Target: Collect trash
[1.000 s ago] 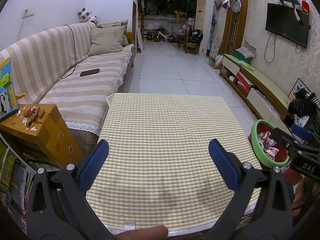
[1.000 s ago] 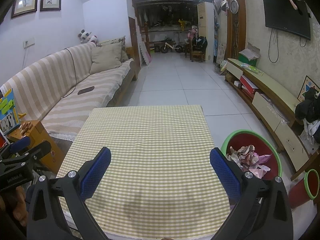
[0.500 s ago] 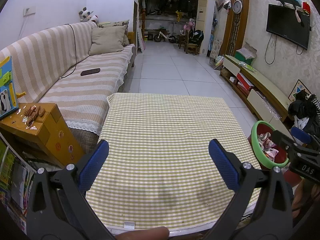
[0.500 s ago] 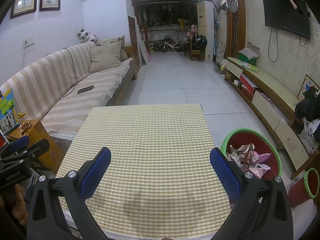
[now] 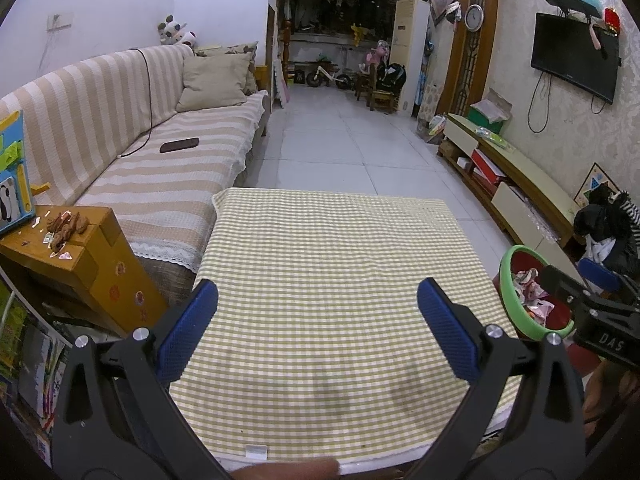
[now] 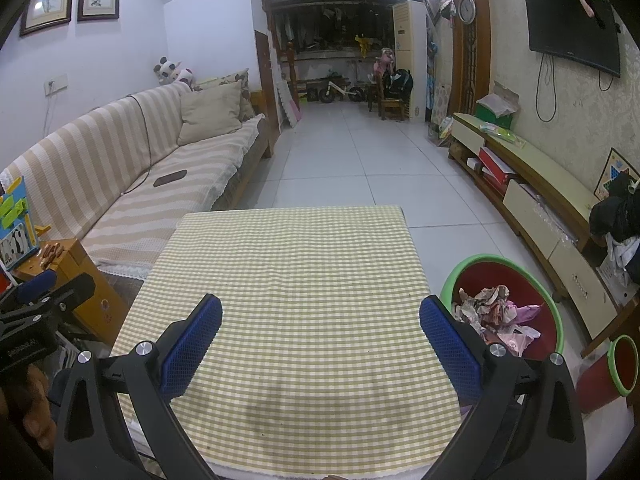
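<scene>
Honestly nothing's changed over the last second: my left gripper (image 5: 318, 320) and right gripper (image 6: 320, 338) still hover wide open, holding nothing. Tablecloth (image 6: 288, 280) looks bare; the trash (image 6: 496, 312) sits in the bin (image 6: 554, 312) at 3 o'clock. Probably finished.

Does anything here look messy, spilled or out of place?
Not on the checked table; nothing lies on it. The crumpled paper sits inside the red bin. Only oddity: crumbs and scraps strewn on the yellow box by the sofa.
</scene>
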`<state>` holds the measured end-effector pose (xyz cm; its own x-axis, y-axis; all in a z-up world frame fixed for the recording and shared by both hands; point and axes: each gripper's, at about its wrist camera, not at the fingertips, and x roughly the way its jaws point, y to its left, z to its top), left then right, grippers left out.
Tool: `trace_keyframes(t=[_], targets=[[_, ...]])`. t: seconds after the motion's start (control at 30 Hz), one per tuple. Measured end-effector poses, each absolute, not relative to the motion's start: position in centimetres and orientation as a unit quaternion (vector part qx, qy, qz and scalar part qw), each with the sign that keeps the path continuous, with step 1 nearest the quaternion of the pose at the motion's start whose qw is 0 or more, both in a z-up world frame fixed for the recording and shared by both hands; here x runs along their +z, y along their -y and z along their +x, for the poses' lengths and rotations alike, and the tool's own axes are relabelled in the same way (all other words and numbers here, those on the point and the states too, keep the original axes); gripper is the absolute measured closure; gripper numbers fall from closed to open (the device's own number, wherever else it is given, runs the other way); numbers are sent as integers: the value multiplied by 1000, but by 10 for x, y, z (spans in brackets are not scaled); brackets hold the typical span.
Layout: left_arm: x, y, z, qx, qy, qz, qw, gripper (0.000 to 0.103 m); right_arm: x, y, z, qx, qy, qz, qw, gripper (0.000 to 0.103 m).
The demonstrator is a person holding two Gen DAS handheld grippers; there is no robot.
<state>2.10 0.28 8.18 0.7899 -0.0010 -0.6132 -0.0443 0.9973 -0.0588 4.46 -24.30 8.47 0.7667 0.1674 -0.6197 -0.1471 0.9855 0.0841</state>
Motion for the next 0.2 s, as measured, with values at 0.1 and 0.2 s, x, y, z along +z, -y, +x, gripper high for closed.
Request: trace_keyframes(t=[0.1,0.2], targets=[[81,0,20,14,-324,-34,945,5,84,243,45,84,-332,15,940,7],[80,1,20,19,-327,-35,944,5,84,243,45,84,-332,16,939,7]])
